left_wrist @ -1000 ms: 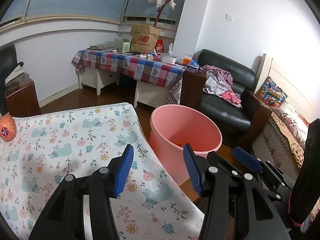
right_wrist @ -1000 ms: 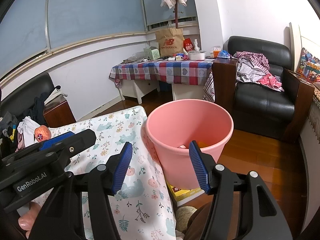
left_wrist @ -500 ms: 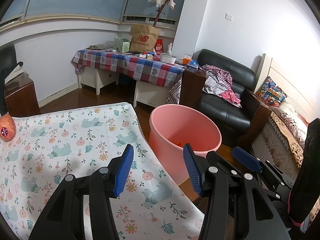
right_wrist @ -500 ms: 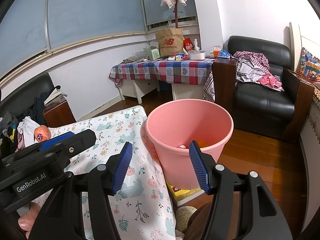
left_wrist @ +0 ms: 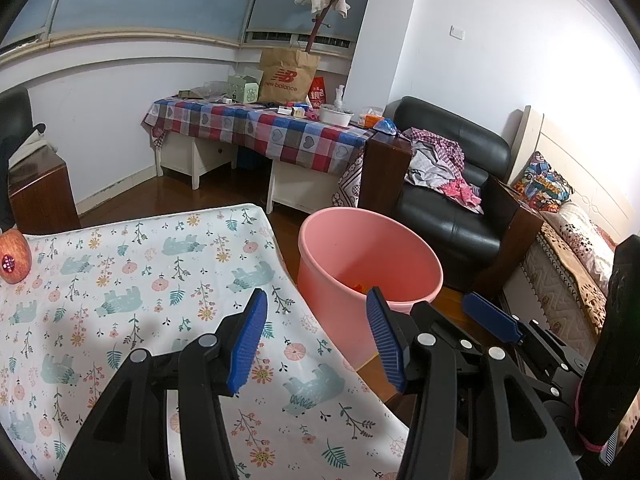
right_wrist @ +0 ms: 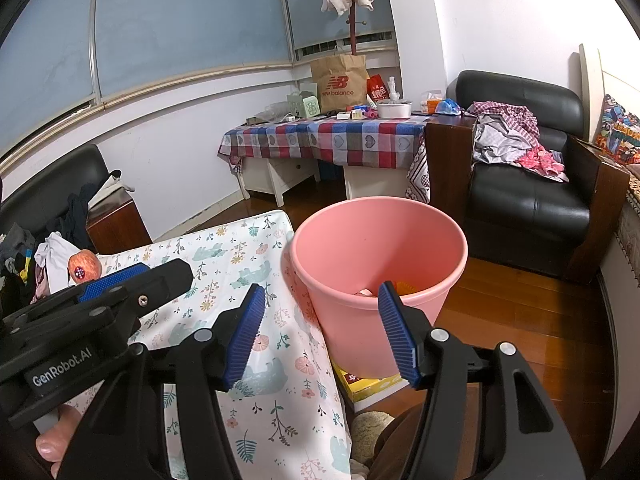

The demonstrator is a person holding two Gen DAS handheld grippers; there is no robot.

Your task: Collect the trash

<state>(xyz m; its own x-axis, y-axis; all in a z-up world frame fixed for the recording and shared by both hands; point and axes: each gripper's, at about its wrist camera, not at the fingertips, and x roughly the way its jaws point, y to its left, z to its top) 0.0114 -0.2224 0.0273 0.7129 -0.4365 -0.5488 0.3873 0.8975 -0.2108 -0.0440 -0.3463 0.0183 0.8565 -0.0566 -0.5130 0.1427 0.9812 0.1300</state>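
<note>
Trash (right_wrist: 382,290) lies low in the pink bucket (right_wrist: 436,296) mid-frame, nothing has moved, and both claws (left_wrist: 316,340) (right_wrist: 320,330) stay apart, empty.

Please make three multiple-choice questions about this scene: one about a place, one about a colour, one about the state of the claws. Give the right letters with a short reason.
1. Where does the apple lie?
A. in the bucket
B. on the floral cloth
C. on the armchair

2. What colour is the bucket?
A. pink
B. green
C. grey

3. How are the left claw and right claw?
A. both open, empty
B. both shut on paper
C. one holds the apple

Answers:
1 B, the apple rests at the cloth's far left edge.
2 A, its wall and rim are pink.
3 A, the blue pads stand apart with nothing between.
</note>
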